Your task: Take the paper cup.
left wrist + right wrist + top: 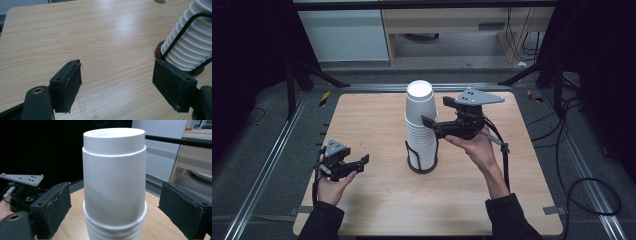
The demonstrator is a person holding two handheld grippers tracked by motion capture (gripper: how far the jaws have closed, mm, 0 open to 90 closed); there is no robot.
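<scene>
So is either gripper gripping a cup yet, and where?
No. The right gripper is open, jaws either side of the top cup without touching. The left gripper is open over the table.

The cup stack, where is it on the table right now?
In the high view, the cup stack stands upside down in a wire holder at the table's centre, with the open right gripper at its upper cups.

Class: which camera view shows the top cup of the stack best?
The right gripper view: the top cup sits large between the open jaws. The high view shows it small; the left gripper view catches only the stack's lower cup rims.
</scene>
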